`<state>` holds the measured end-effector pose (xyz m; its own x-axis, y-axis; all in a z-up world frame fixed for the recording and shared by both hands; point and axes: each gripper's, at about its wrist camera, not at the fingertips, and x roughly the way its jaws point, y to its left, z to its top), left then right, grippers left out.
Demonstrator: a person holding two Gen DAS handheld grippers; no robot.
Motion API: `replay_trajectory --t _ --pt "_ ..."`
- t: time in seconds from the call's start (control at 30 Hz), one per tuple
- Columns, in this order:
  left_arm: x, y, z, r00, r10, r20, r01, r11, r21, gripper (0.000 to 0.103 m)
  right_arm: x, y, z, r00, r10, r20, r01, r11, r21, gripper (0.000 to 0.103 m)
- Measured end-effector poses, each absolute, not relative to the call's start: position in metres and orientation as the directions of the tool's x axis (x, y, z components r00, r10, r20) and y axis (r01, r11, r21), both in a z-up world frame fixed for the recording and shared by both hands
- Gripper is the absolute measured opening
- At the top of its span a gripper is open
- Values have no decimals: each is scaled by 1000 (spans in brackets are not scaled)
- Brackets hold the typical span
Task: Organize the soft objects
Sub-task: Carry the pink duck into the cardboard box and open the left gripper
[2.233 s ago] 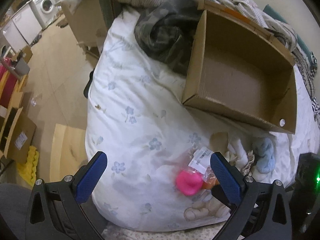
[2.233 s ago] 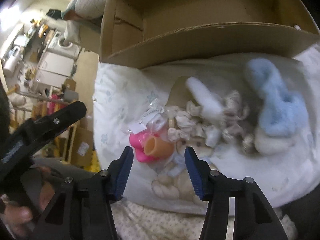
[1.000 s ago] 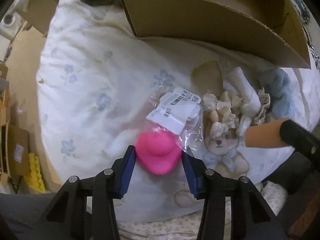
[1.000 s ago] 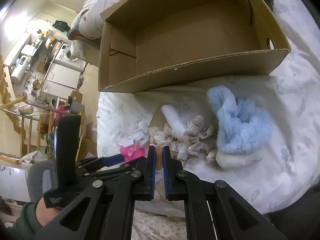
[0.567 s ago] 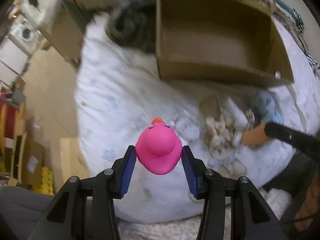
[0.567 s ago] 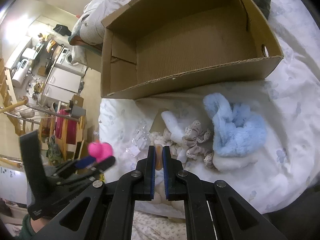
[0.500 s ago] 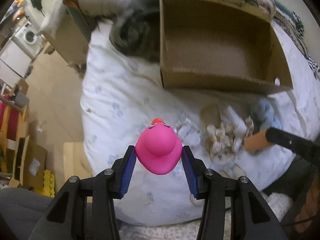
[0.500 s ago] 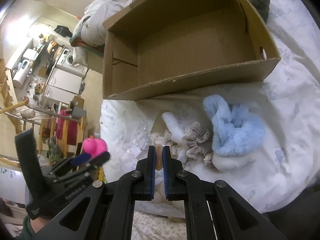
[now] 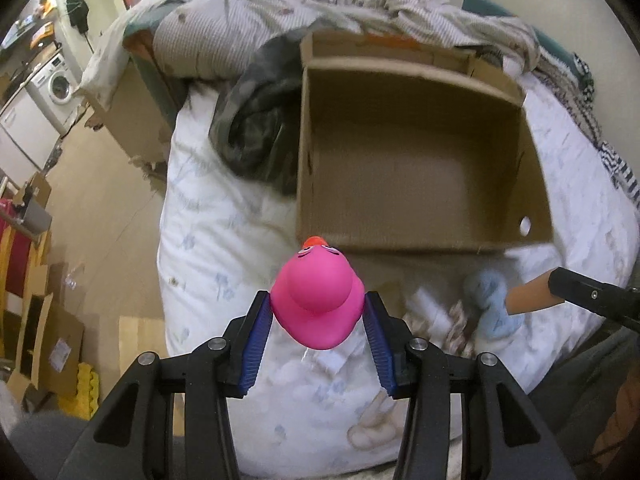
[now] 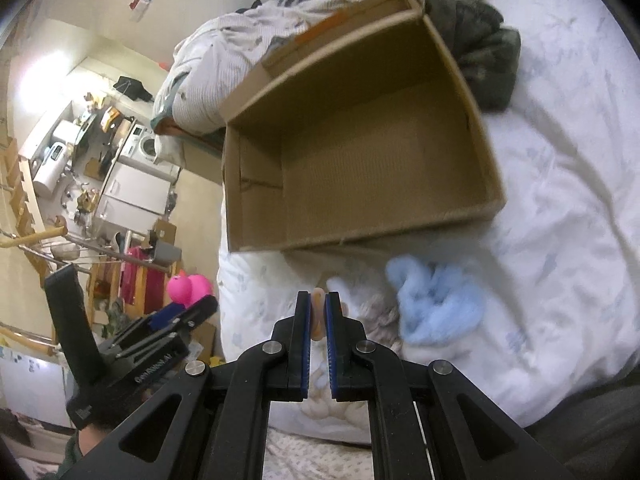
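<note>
My left gripper is shut on a pink rubber duck and holds it in the air in front of the empty cardboard box. The duck also shows in the right wrist view. My right gripper is shut on a flattened orange soft piece, which shows in the left wrist view, above the bed. A light blue fluffy toy and a beige frilly plush lie on the white floral duvet before the box.
A dark camouflage garment lies left of the box. Striped bedding is piled behind it. The bed's left edge drops to the floor, where cardboard boxes stand.
Both grippers have risen and moved toward the box with their objects. The toys on the duvet now sit lower in both views.
</note>
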<state>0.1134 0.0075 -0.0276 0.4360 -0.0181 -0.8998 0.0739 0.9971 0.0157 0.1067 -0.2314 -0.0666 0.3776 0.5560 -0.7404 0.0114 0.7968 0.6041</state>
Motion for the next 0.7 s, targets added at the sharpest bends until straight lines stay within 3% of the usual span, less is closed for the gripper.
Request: replay_trajectory --t 0.27,0.47,0.7 --pt "158 -9 -8 502 -63 -862 94 995 -18 43 143 -255 -43 465 511 -723 -43 829 557 9" --pt "187 -23 -27 556 -77 -828 107 994 -20 43 167 -272 -53 526 484 -699 -37 834 550 9" --pt "202 -28 -57 487 -88 -869 102 994 -44 43 174 -265 -71 528 407 -745 3 877 481 9"
